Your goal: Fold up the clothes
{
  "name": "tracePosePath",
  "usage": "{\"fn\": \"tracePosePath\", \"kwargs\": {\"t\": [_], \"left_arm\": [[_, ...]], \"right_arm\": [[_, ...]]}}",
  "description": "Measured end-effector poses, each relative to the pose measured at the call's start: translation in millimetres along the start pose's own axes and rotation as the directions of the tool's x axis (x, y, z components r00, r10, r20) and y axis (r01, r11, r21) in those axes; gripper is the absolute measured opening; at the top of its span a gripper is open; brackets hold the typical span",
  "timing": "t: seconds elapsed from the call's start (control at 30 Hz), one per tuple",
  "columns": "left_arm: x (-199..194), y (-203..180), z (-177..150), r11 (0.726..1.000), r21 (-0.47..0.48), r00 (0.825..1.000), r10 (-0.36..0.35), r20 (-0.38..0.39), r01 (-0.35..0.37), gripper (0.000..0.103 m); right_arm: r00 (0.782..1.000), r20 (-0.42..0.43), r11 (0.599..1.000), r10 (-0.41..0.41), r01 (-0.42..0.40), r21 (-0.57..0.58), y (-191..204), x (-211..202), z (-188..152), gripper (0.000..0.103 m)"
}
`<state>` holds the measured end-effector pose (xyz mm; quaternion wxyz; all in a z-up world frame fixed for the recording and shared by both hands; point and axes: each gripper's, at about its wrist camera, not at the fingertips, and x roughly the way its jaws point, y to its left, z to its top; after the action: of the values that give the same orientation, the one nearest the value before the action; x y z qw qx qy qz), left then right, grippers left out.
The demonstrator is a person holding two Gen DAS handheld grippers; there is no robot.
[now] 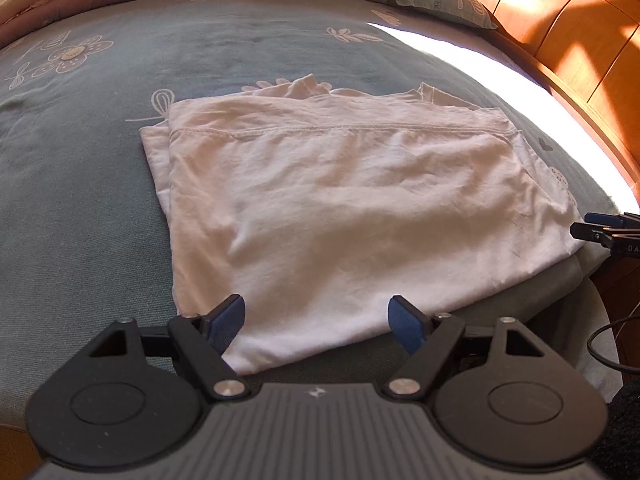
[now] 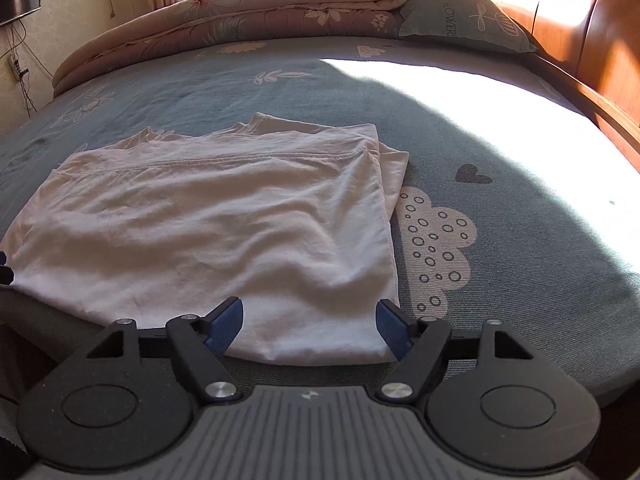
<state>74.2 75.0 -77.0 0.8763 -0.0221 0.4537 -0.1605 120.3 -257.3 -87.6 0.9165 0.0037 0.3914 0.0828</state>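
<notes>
A soft white cotton shirt (image 1: 340,208) lies flat on the blue-green bed sheet with flower and cloud drawings (image 1: 80,200), close to the near edge of the bed. It looks folded over once already, with a stitched hem running across the top layer. So the folding seems partly done.

The left gripper (image 1: 316,320) has its blue pads wide apart and holds nothing. It sits at the near left corner of the shirt. The right gripper (image 2: 310,320) is wide apart too, at the near right corner.

Next, each gripper likely needs to pinch its corner and lift it over.

The blue-green pillow (image 2: 460,24) says "FLOWER".
</notes>
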Motion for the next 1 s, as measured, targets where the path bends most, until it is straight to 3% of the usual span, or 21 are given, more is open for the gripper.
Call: {"fn": "tracePosePath", "kwargs": {"t": [0.13, 0.23, 0.37, 0.43, 0.57, 0.63, 0.87, 1.0], "left_arm": [[15, -17, 33, 0.997, 0.070, 0.997, -0.018, 0.069, 0.013, 0.079], [36, -23, 47, 0.997, 0.062, 0.996, -0.054, 0.069, 0.049, 0.079], [65, -28, 47, 0.998, 0.068, 1.000, -0.011, 0.026, 0.009, 0.080], [66, -27, 44, 0.997, 0.070, 0.999, -0.019, 0.030, 0.017, 0.089], [63, -23, 47, 0.998, 0.053, 1.000, -0.025, 0.013, 0.024, 0.089], [59, -23, 52, 1.000, 0.026, 1.000, -0.016, 0.025, 0.016, 0.089], [33, -25, 62, 0.998, -0.013, 0.994, 0.066, 0.091, -0.065, 0.089], [31, -21, 62, 0.996, -0.019, 0.993, 0.089, 0.071, -0.088, 0.089]], "right_arm": [[0.997, 0.057, 0.994, 0.058, -0.053, -0.094, 27, 15, 26, 0.083], [0.995, 0.058, 0.987, 0.076, -0.067, -0.146, 46, 38, 39, 0.083], [0.998, 0.002, 0.991, 0.056, -0.055, -0.122, 45, 61, 36, 0.083], [0.999, -0.023, 0.996, 0.031, -0.033, -0.085, 34, 59, 25, 0.087], [0.999, -0.027, 0.999, 0.031, -0.032, -0.036, 14, 39, 10, 0.087], [0.999, 0.007, 0.998, 0.049, -0.048, -0.026, 13, 33, 18, 0.087], [0.980, 0.074, 0.979, 0.187, -0.179, -0.100, 57, 72, 71, 0.087], [0.988, 0.061, 0.979, 0.145, -0.135, -0.153, 78, 100, 77, 0.087]]}}
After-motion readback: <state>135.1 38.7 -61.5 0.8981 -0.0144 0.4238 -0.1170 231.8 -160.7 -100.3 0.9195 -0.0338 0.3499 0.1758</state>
